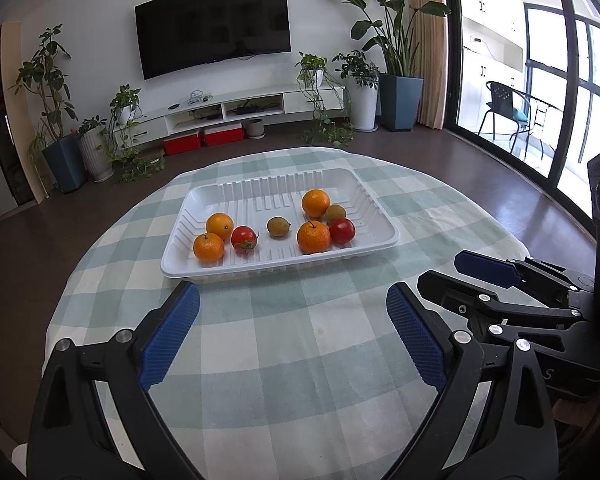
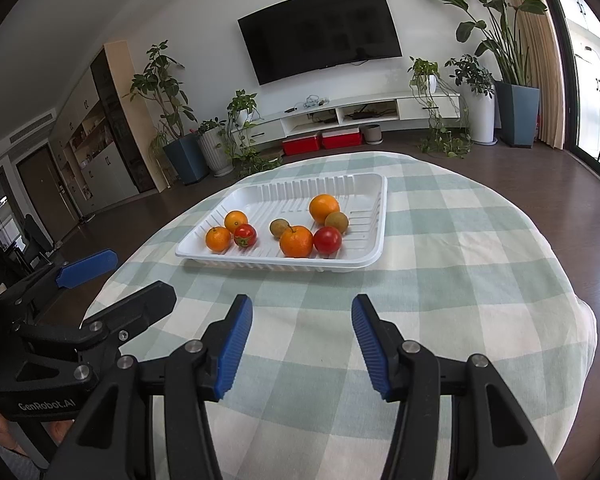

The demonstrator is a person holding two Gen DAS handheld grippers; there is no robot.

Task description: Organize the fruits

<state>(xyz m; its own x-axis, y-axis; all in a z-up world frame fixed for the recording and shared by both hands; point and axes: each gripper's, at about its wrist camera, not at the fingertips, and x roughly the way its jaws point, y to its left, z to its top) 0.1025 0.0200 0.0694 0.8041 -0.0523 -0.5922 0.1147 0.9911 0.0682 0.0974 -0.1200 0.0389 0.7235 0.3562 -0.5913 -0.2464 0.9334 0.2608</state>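
A white plastic tray sits on the round checked table. It holds several oranges, such as one near the front, two red tomatoes and two small greenish-brown fruits. My left gripper is open and empty, a little short of the tray's near edge. My right gripper is open and empty, also short of the tray. The right gripper also shows in the left wrist view, and the left gripper in the right wrist view.
The table wears a green and white checked cloth. Beyond it stand a TV, a low white cabinet, red boxes, potted plants and a balcony chair.
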